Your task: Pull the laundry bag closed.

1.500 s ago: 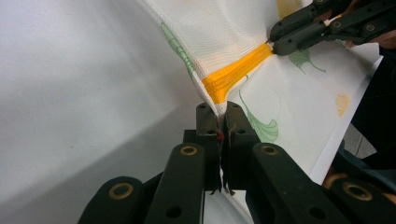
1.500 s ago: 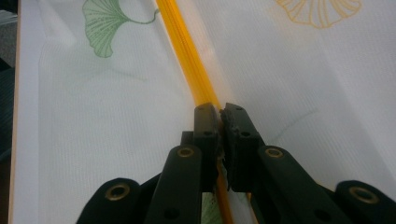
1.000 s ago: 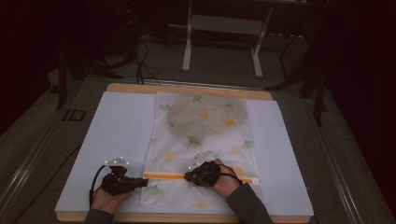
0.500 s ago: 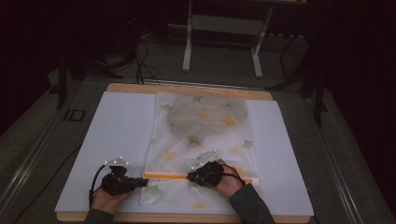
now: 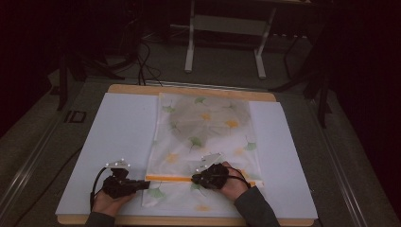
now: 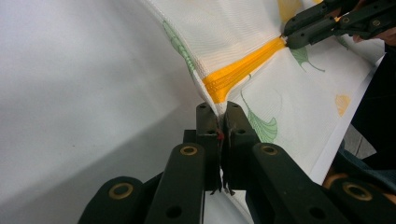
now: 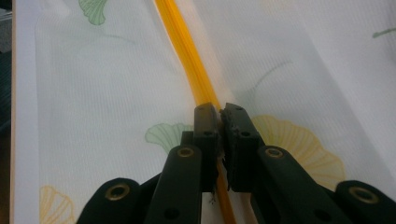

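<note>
Pinching the mesh bag's (image 5: 203,142) left end in my left gripper (image 6: 219,122), I clamp my right gripper (image 7: 220,122) on the orange zipper (image 5: 172,178) near the table's (image 5: 118,137) front edge — roughly mid-track; whether it's opening or closing, I cannot tell.

White board (image 5: 113,142) lies bare left of the mesh bag (image 5: 208,137).

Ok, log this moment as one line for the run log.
left gripper: shut on bag edge at zipper end | right gripper: shut on zipper | bag: flat on table | hands: holding position
</note>
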### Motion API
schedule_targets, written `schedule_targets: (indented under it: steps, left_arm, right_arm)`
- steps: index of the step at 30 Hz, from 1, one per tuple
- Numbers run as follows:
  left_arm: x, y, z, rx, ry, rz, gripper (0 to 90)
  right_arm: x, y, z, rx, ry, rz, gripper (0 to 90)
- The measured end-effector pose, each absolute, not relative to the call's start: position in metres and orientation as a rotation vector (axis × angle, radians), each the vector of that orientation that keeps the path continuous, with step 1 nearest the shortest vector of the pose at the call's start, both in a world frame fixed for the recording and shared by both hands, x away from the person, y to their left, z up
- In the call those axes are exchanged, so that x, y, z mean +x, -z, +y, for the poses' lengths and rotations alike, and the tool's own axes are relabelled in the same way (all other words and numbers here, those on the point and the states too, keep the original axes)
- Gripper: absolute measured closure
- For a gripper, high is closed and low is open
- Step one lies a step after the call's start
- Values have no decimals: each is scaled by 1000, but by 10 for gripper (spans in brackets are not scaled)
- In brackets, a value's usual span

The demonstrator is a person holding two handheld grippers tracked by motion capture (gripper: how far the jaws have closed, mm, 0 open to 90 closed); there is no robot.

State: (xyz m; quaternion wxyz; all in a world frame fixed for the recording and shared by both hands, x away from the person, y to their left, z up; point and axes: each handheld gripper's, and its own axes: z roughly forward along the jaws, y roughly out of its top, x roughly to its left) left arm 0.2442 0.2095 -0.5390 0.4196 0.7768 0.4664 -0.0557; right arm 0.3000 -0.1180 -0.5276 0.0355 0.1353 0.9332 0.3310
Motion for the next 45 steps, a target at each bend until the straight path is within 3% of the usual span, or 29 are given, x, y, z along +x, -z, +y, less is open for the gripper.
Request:
schedule_targets:
  steps: [45]
  left_arm:
    - [245,539,211,1943,136,1171,872]
  right_arm:
    - [299,526,-145,462,-988,2866,850]
